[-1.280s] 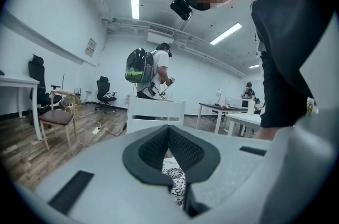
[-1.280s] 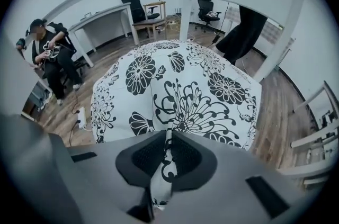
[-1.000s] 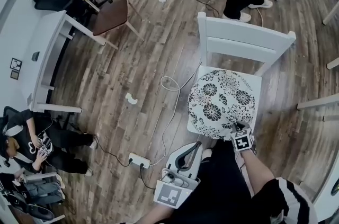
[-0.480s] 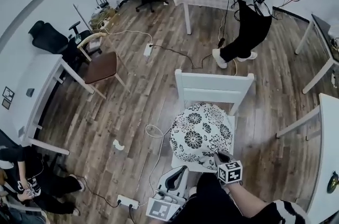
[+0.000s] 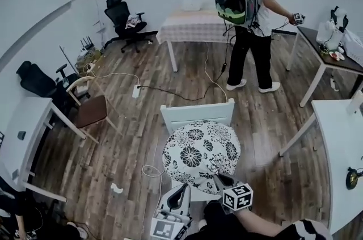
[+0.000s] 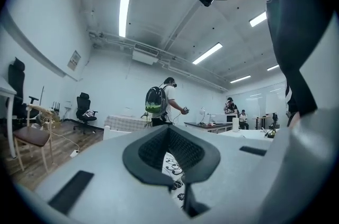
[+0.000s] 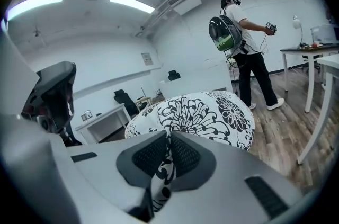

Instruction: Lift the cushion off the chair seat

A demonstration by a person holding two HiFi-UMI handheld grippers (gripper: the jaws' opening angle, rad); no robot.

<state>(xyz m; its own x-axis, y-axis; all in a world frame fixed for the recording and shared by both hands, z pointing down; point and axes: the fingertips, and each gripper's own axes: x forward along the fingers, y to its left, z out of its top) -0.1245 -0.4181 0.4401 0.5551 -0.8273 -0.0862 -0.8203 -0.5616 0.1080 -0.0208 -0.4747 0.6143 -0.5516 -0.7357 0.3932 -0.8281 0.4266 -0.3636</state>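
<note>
As right gripper (image 7: 168, 157) clamps it, cushion (image 7: 196, 112) edge between fingers (image 7: 186, 157), bulk beyond

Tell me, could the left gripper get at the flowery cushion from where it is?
Probably yes. The left gripper hangs just short of the near edge of the cushion, nothing between them. Its jaws look closed, though, so they would have to open first. The right gripper pinches that edge.
</note>
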